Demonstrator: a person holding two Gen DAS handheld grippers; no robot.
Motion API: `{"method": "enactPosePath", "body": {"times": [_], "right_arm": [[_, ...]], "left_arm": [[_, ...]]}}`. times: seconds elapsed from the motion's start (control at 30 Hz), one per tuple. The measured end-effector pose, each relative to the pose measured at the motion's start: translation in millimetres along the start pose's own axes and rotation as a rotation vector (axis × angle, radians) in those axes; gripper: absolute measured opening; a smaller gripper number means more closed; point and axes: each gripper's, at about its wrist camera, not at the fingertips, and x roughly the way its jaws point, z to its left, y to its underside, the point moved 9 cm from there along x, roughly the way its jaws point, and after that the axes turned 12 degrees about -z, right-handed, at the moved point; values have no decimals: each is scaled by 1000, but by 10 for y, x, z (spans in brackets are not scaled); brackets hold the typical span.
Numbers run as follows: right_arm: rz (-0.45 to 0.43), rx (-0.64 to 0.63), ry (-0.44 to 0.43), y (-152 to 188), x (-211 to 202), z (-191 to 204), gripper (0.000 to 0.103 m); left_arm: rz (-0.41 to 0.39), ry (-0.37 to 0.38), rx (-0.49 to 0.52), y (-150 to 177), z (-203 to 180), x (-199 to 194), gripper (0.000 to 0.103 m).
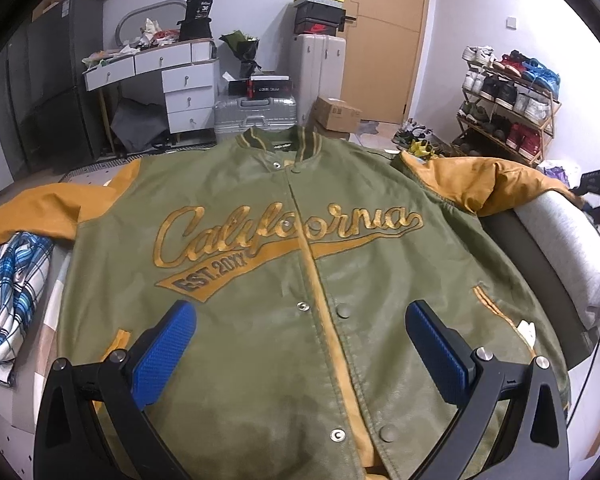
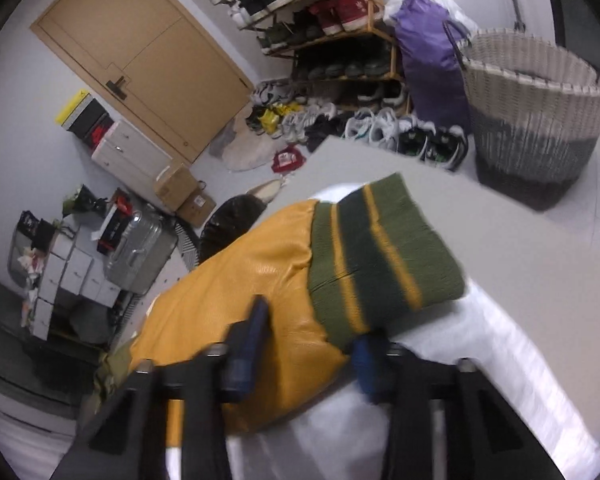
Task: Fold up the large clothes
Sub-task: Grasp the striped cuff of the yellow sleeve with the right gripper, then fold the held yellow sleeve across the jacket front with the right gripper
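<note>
An olive green jacket with "California" in mustard lettering lies flat, front up and snapped closed, with its collar at the far end. My left gripper hovers over its lower front, its blue pads wide apart and holding nothing. The jacket's mustard right sleeve drapes over a grey cushion. In the right wrist view that sleeve ends in a green ribbed cuff with yellow stripes. My right gripper pinches the sleeve just below the cuff, one finger on each side.
A blue plaid shirt lies left of the jacket. A grey cushion lies along the right side. Beyond are a woven laundry basket, a shoe rack with shoes on the floor, suitcases and a white drawer unit.
</note>
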Motion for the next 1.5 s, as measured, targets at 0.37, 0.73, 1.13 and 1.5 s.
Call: {"method": "enactPosePath", "body": {"times": [0.37,0.73,1.13,1.5], "right_arm": [[-299,-181,-5,-650,-431,747,21],[-369,-375,-471,138,-1351,3099,18],[255,-773,-736,4283,-530,4862,18],[436,-852,-913,5188,-695,4592,61]], "left_arm": [[-20,-69,-24,-46,183,-60,102],[-81,-142,-66,-139,615,-257,102],[-71,-267,-169,107,1342,-464,102],[-39,-272,-218,230,1461,-371,102]]}}
